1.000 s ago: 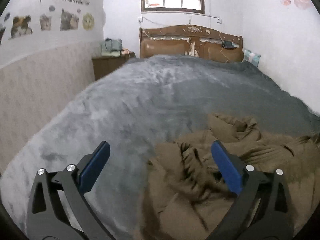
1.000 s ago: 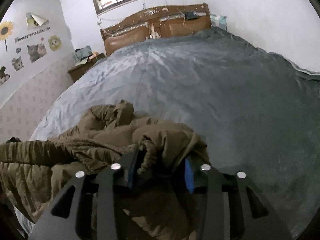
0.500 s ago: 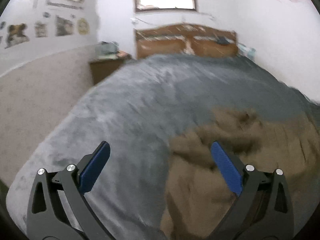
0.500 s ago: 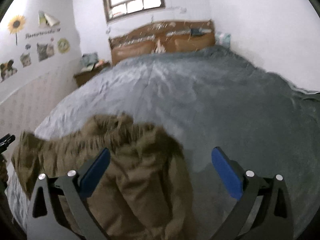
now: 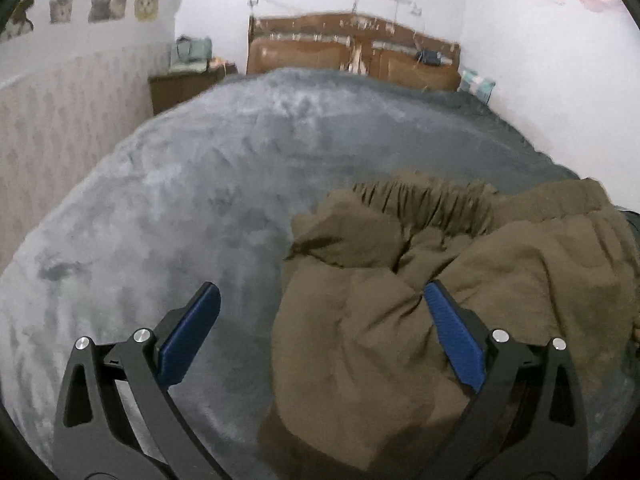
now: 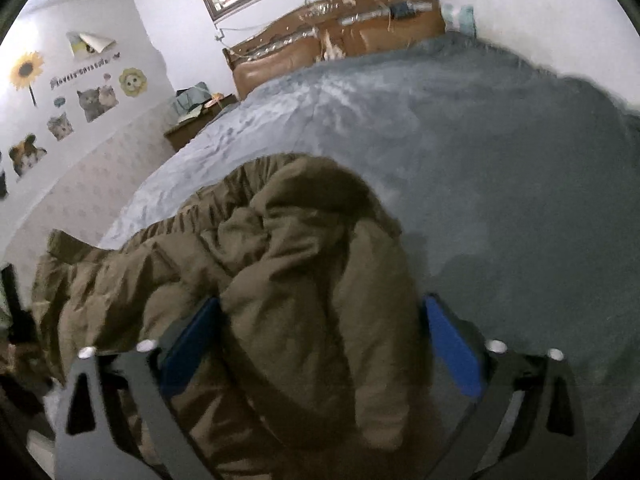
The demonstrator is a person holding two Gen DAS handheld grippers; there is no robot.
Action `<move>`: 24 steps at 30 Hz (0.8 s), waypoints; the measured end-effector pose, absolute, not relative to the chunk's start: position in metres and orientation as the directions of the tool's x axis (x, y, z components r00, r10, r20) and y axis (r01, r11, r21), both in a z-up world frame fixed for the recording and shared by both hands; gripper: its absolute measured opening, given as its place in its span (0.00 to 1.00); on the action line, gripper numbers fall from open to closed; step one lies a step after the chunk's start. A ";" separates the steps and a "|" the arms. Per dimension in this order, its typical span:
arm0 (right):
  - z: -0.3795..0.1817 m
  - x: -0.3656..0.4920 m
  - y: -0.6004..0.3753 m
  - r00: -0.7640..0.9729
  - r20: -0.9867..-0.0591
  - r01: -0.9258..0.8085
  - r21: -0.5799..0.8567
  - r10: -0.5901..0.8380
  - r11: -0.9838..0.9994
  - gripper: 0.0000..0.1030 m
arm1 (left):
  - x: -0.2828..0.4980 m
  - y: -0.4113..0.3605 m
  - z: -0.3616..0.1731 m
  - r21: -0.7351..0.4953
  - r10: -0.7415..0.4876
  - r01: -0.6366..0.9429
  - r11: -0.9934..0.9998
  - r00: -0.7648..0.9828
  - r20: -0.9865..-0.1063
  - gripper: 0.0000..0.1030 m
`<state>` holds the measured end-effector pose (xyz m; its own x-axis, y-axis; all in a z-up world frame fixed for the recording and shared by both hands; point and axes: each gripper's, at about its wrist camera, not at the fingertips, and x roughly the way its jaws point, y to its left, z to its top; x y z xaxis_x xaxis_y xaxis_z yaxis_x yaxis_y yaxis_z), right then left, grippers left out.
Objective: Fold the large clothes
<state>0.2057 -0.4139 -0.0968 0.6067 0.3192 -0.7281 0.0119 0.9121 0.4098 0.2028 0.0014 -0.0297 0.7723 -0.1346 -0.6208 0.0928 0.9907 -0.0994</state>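
Observation:
A large olive-brown padded garment [image 5: 420, 280] lies crumpled on the grey bed cover [image 5: 200, 184], near the front edge. My left gripper [image 5: 320, 328] is open above the garment's left edge; its right pad [image 5: 452, 332] is over the cloth, its left pad [image 5: 188, 336] over bare cover. In the right wrist view the same garment [image 6: 288, 272] bulges up between the wide-open jaws of my right gripper [image 6: 320, 340], which grips nothing. The garment's lower part is hidden under the grippers.
A wooden headboard [image 5: 352, 56] stands at the far end under a window. A bedside cabinet [image 5: 184, 84] with bags on it is at the far left. A wall [image 6: 80, 184] runs along the bed's left side. The grey cover [image 6: 500, 184] stretches to the right.
My right gripper was shut on a fold of the garment; it has opened and let go. The garment has shifted and spread. The left gripper stayed open and moved a little.

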 end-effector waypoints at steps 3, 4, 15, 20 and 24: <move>-0.106 0.204 -0.405 0.589 -0.743 -0.022 0.378 0.317 0.926 0.48 | 0.215 -0.015 -0.047 -0.067 -0.143 0.132 0.989 0.733 -0.665 0.72; -0.108 0.204 -0.402 0.591 -0.744 -0.028 0.368 0.313 0.929 0.41 | 0.219 -0.023 -0.054 -0.057 -0.149 0.151 0.987 0.716 -0.682 0.54; -0.075 0.192 -0.402 0.674 -0.695 -0.009 0.330 0.250 0.944 0.20 | 0.219 -0.043 -0.051 -0.014 -0.055 0.061 0.998 0.744 -0.666 0.09; -0.043 0.173 -0.416 0.727 -0.629 0.013 0.412 0.274 0.911 0.18 | 0.194 -0.028 -0.030 -0.057 -0.068 0.041 0.998 0.769 -0.636 0.09; -0.018 0.142 -0.416 0.762 -0.586 -0.004 0.420 0.275 0.908 0.18 | 0.164 -0.023 -0.017 -0.043 -0.057 0.039 0.998 0.780 -0.624 0.09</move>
<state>0.1417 -0.4164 -0.0183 0.7620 0.2747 -0.5864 -0.0042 0.9076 0.4198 0.1644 -0.0227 -0.0166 0.7796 -0.0574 -0.6237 0.0393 0.9983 -0.0428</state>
